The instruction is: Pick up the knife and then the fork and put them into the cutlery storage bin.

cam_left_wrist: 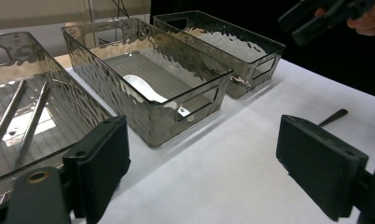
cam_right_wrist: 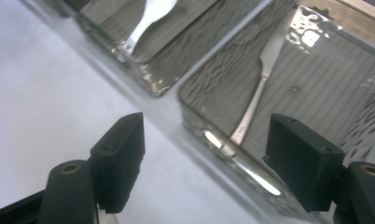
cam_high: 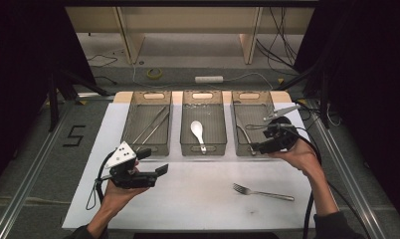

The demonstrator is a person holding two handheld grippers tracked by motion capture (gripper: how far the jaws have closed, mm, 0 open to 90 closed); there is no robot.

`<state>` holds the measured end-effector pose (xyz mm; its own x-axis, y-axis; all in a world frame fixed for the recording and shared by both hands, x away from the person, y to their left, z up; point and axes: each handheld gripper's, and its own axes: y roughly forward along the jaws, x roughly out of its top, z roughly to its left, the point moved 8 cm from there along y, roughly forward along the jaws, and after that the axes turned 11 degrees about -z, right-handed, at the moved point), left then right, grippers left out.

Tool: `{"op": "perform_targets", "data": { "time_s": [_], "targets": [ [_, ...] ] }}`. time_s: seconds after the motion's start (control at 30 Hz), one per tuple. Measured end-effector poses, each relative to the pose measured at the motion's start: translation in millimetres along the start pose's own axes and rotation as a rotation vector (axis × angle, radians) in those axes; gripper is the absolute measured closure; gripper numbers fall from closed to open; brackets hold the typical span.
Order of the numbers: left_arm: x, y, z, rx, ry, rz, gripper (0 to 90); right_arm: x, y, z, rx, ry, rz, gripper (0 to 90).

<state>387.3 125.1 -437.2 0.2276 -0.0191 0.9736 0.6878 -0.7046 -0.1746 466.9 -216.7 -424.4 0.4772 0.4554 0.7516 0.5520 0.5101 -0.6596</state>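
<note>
A white spoon [cam_high: 197,132] lies in the middle bin [cam_high: 202,149], two metal chopsticks [cam_high: 152,124] lie in the left bin [cam_high: 133,106], and on the floor beyond the table sit a tape roll [cam_high: 154,73] and a white power strip [cam_high: 209,79].

Dim room — grey floor [cam_high: 34,149] w/ cables [cam_high: 282,45], tape roll [cam_high: 154,73].
</note>
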Motion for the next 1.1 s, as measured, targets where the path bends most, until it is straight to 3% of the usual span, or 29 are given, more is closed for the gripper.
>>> {"op": "perform_targets", "data": {
  "time_s": [0.27, 0.33, 0.5, 0.83, 1.1],
  "targets": [
    [0.5, 0.1, 0.1, 0.0, -0.009, -0.006, 16.8, -19.8, -8.6, 23.1, 0.038, -0.068, 0.034, 28.1],
    [0.7, 0.0, 0.2, -0.001, -0.01, -0.007, 16.8, -24.3, -11.8, 29.0, 0.051, -0.094, 0.064, 26.8],
    [0.9, -0.4, 0.1, -0.002, -0.011, -0.009, 16.8, -35.0, -16.7, 42.1, 0.095, -0.11, 0.097, 26.7],
    [1.2, -0.7, 0.3, -0.003, -0.009, -0.01, 16.8, -66.6, -11.8, 47.3, 0.108, -0.136, 0.222, 31.8],
    [1.3, -1.1, -0.4, -0.003, -0.007, -0.01, 16.8, -82.5, -9.5, 50.0, 0.097, -0.141, 0.274, 29.9]
  ]
}}
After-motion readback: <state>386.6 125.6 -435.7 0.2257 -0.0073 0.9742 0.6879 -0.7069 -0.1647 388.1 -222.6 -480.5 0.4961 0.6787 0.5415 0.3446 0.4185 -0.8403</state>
